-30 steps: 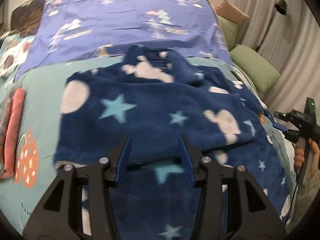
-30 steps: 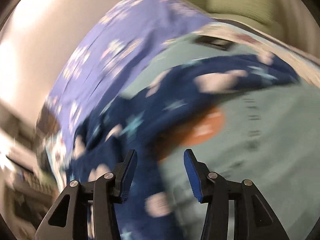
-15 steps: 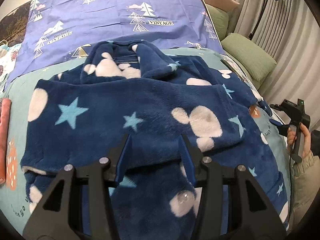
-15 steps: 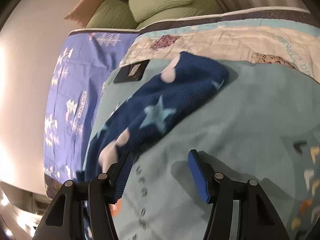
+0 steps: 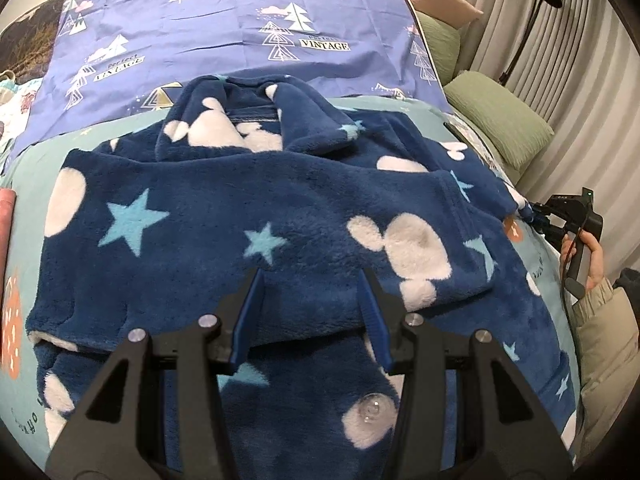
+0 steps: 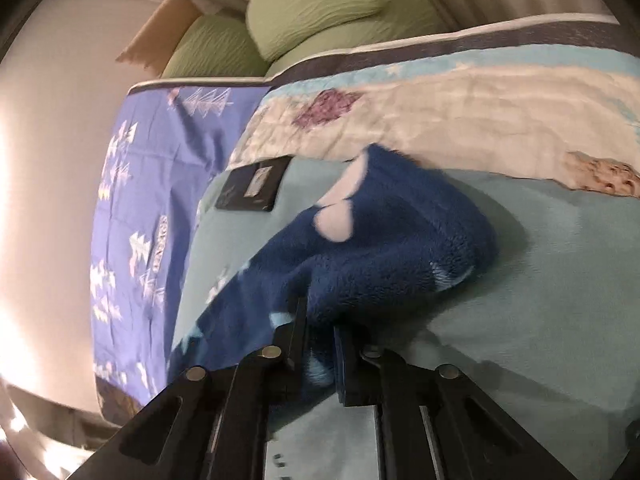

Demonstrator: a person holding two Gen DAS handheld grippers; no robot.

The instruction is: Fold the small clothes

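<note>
A navy fleece garment [image 5: 248, 208] with stars and white blobs lies spread on the bed, its left side folded over the middle. My left gripper [image 5: 310, 300] stands open low over the near edge of that fold, fleece lying flat between its fingers. At the right edge of the left wrist view, a person's hand [image 5: 588, 256] holds my right gripper [image 5: 534, 216] at the garment's right sleeve. Up close, the right gripper [image 6: 320, 332] is shut on the sleeve [image 6: 400, 248], blue fleece pinched between its pads. The sleeve's cuff end bunches up just beyond the fingers.
A teal bedspread [image 6: 540, 300] lies under the garment, with a purple tree-print sheet [image 5: 240, 32] behind it. Green pillows [image 5: 496, 128] and curtains stand at the right. A black card [image 6: 252, 188] lies near the sleeve. A pink cloth [image 5: 6, 232] sits at the left edge.
The right gripper swung in over the sleeve and its jaws closed on the fleece. The left gripper crept forward over the fold, jaws unchanged.
</note>
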